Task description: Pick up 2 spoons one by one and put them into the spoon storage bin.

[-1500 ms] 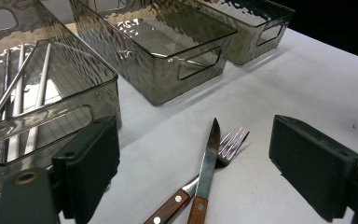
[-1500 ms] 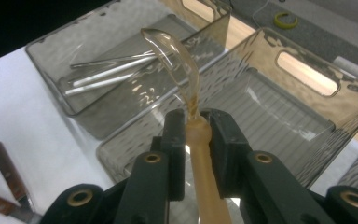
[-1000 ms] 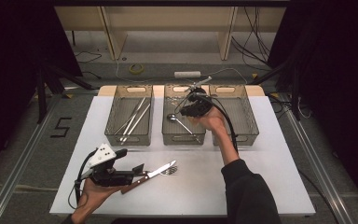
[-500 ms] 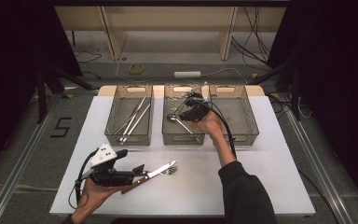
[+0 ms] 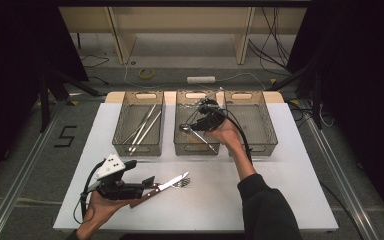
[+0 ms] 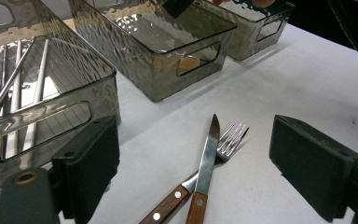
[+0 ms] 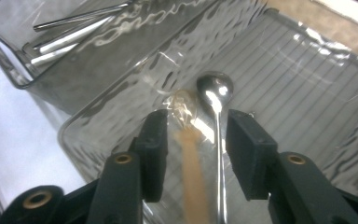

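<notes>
Right gripper hangs over the middle bin, jaws just parted, two spoons lying loose between them on its floor; left gripper waits spread near knife and fork

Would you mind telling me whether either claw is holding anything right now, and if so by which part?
Nothing is held. The right claw has just opened around a spoon in the middle bin. The left claw stands open over the knife and fork.
</notes>
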